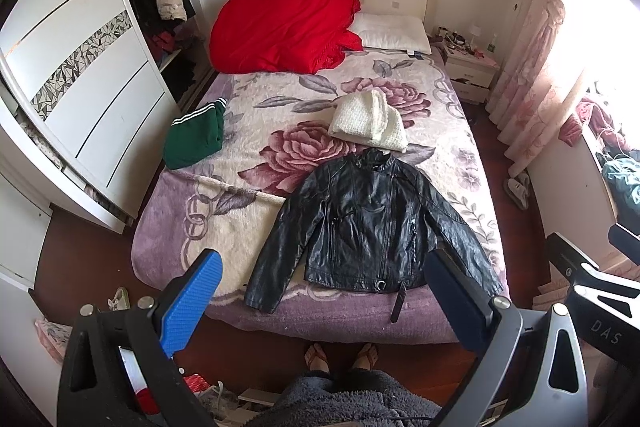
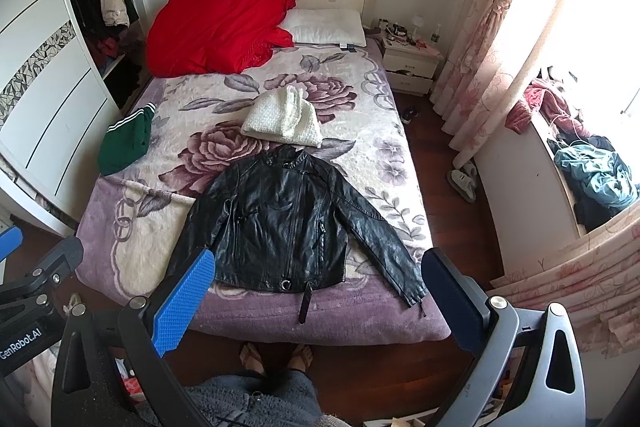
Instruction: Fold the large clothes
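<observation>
A black leather jacket [image 1: 368, 223] [image 2: 288, 223] lies flat and face up near the foot of the bed, sleeves spread, collar toward the headboard. My left gripper [image 1: 320, 291] hangs open above the foot of the bed, well clear of the jacket, with nothing between its blue pads [image 1: 188, 303]. My right gripper [image 2: 316, 291] is open too, held at the same height beside it, nothing in it. A folded white knit [image 1: 370, 123] [image 2: 284, 125] sits just beyond the collar. A folded green garment [image 1: 196, 137] [image 2: 126, 143] lies at the bed's left edge.
The floral blanket [image 1: 248, 131] covers the bed; a red quilt [image 1: 280, 27] and a pillow [image 1: 394, 33] lie at the head. A wardrobe [image 1: 80, 67] stands left, a nightstand [image 2: 412, 61] and curtains right. The person's feet [image 1: 340, 355] stand at the foot of the bed.
</observation>
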`<state>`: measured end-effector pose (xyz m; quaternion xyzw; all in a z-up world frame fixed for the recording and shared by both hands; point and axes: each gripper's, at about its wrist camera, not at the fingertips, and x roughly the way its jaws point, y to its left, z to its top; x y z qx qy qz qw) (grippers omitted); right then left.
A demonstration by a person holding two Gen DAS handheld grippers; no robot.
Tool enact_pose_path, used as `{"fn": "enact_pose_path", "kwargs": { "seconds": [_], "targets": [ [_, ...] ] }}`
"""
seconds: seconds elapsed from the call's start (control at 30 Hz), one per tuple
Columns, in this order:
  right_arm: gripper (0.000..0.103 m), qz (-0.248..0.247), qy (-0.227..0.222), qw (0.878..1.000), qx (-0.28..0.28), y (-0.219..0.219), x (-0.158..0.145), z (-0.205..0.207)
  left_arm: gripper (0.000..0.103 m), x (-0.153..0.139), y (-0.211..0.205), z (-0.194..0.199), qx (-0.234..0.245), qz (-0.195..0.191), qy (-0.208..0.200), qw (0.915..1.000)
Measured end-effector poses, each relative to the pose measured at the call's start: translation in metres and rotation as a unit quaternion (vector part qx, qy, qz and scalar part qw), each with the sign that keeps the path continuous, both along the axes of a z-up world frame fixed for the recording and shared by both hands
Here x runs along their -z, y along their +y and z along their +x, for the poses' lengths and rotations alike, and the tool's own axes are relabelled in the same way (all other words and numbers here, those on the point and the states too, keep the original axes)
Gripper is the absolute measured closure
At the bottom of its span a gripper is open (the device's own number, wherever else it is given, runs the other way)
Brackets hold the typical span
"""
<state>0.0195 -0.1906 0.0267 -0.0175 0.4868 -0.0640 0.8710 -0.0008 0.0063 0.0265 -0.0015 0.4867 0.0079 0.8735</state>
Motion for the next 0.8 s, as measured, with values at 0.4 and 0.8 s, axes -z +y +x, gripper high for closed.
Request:
{"fn": "enact_pose_path", "kwargs": {
  "seconds": [0.4, 0.8],
  "targets": [
    [0.0, 0.0, -0.003, 1.0, 0.001, 0.0, -0.006, -0.003, 0.0, -0.003, 0.003, -0.001, 0.001, 0.0, -0.006, 1.0],
    [0.0, 0.002, -0.008, 1.0, 0.001, -0.001, -0.011, -0.005, 0.0, -0.011, 0.0, 0.005, 0.006, 0.002, -0.013, 0.9999]
  ]
}}
